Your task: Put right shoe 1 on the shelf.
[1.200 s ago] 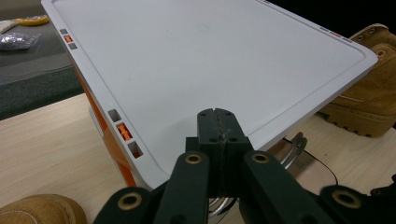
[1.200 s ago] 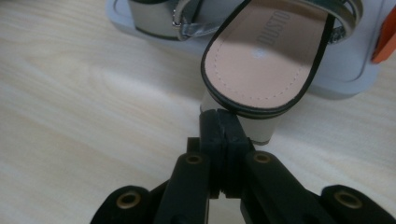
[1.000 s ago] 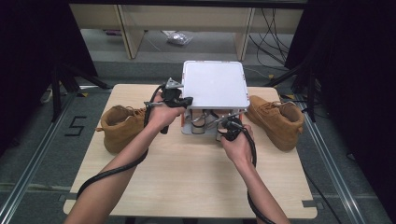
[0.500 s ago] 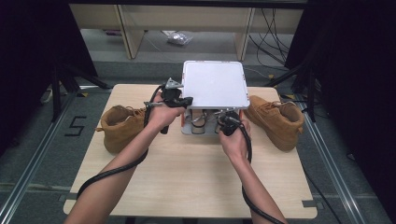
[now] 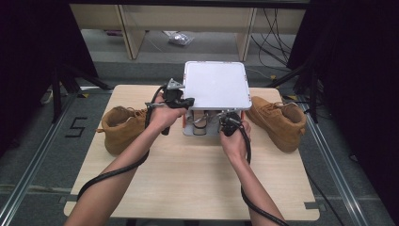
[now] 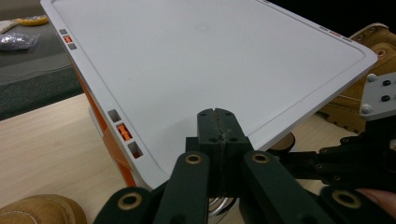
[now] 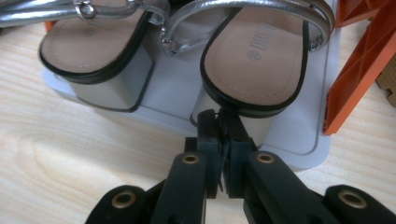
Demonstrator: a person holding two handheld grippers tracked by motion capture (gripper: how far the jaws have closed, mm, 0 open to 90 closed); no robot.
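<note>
A small shoe rack with a white top shelf (image 5: 216, 87) (image 6: 210, 60) and orange side supports (image 7: 359, 70) stands at the table's far middle. On its lower grey tray (image 7: 289, 135) sit two silver block-heel sandals, the left sandal (image 7: 88, 46) and the right sandal (image 7: 254, 51) (image 5: 202, 121). My left gripper (image 5: 188, 101) (image 6: 218, 114) is shut and empty, its tips over the front left edge of the top shelf. My right gripper (image 5: 225, 117) (image 7: 218, 116) is shut, and its tips touch the back of the right sandal's heel.
One tan boot (image 5: 122, 127) lies left of the rack and another tan boot (image 5: 277, 120) (image 6: 373, 51) lies right of it. Bare wooden table (image 5: 188, 179) stretches in front of the rack. Past the table's far edge are floor, cables and furniture legs.
The right hand has edged slightly closer to the rack's lower tray. The left hand has kept still.
</note>
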